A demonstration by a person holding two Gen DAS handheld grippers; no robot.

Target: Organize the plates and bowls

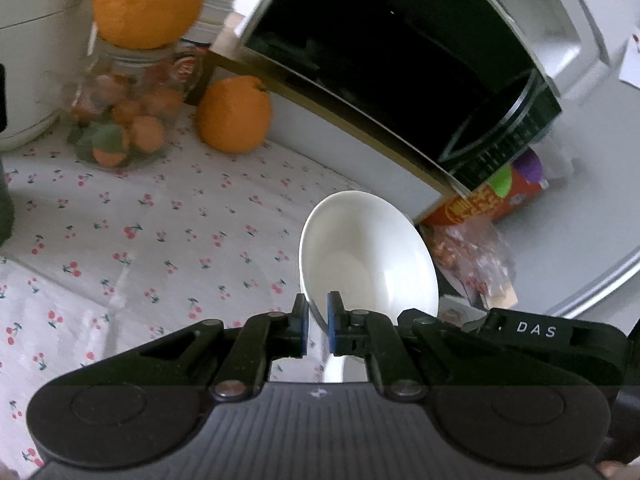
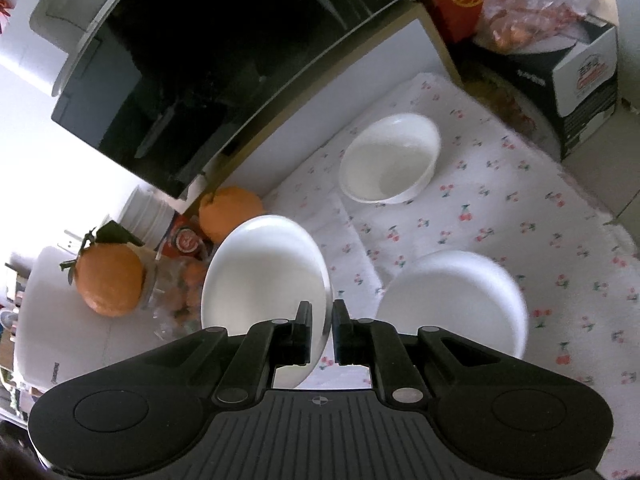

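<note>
Left wrist view is showing my left gripper point(image 1: 318, 322) clamped on the rim of a white bowl point(image 1: 372, 256). I am holding it lifted and tilted above the cherry-print cloth point(image 1: 120, 240), with its opening turned toward the camera. One blue pad point(image 1: 333, 320) is sitting inside the bowl wall and the other is outside, so I am pinching only a thin edge.

Right wrist view is showing my right gripper point(image 2: 322, 326) closed on the edge of a white plate point(image 2: 260, 272), which I am carrying almost on its side, above the cloth. Below it, a second white bowl point(image 2: 390, 164) is resting upright on the cloth, and a stack of white dishes point(image 2: 456, 300) is lying nearer to me, blurred, so I cannot count them.

I am judging both pieces as glazed ceramic: stiff, rather heavy for such a narrow grip, smooth and slippery, and easy to chip. Because I am holding each one only at the rim, the weight is hanging to one side and is wanting to turn the dish between the pads. So I am thinking a firm squeeze and slow, level motion are needed. The rim is still the only good place to take hold, since the walls are too wide for the jaws. Ceramic should meet ceramic gently, without sliding or dropping.
</note>
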